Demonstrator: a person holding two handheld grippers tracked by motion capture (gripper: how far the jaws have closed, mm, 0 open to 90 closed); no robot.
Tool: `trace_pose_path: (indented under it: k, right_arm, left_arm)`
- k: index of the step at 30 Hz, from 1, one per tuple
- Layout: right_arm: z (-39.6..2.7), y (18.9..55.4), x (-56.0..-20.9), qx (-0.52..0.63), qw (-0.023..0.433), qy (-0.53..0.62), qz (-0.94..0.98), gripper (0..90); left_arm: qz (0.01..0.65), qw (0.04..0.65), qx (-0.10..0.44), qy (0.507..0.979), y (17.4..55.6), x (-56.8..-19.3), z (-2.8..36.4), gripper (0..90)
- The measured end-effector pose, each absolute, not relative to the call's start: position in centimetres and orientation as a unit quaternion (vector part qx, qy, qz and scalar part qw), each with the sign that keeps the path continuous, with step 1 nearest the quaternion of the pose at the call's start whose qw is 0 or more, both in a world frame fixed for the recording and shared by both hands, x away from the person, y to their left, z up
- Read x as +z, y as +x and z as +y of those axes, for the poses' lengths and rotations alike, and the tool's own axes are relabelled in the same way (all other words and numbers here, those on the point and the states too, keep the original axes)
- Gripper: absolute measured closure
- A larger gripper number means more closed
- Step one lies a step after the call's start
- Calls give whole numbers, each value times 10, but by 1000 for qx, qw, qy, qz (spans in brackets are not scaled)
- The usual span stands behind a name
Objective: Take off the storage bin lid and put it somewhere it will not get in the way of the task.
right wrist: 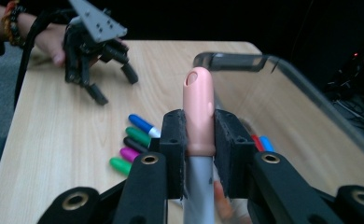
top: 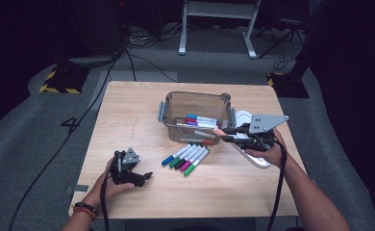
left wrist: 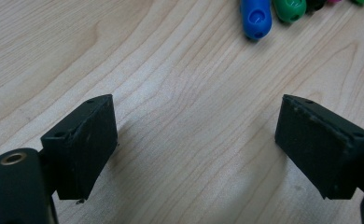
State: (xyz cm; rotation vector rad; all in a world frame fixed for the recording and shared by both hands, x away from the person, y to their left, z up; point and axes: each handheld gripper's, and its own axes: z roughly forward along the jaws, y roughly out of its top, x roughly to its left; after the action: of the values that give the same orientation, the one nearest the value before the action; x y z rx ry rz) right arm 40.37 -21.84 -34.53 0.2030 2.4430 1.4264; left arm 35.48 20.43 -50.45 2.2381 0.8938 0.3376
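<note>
Overhead first: a clear plastic bin (top: 195,115) stands on the wooden table (top: 128,110), toward the far middle, with several markers lying in it, among them a purple-capped one (top: 201,122) and an orange-capped one (top: 197,141) against the near wall. Just in front of the bin, five loose markers (top: 186,158) lie side by side, fanned from blue at the left to green at the right. To the right of the bin sits its white lid (top: 253,156), partly under the right gripper (top: 224,134), which is held at the bin's right near corner, its jaws clamped on a peach-capped marker (top: 219,131). The left gripper (top: 148,176) rests near the table's left near edge, well apart from the markers.

Next, the left gripper view: its two black pads (left wrist: 84,142) stand wide apart over bare wood with nothing between them; blue (left wrist: 255,16) and green (left wrist: 290,9) caps show at the far edge.

Lastly, the right gripper view: both pads (right wrist: 175,149) press on the peach-capped marker (right wrist: 199,112), which stands upright between them, grey barrel below. The bin's rim (right wrist: 245,60) curves off to the right, and the five loose markers (right wrist: 136,144) lie to the left.
</note>
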Motion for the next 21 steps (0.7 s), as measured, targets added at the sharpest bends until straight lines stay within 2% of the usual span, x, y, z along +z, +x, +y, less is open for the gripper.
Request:
trace_pose_path:
  k: [10,21]
  right_arm:
    - [-197,426,-317,493,171,69,850,746]
    - [-174,461,-301,485,178,80,853,746]
  left_arm:
    - [345,347,130,863,355,-505,204,133]
    - [344,346,130,863,355,-505,204,133]
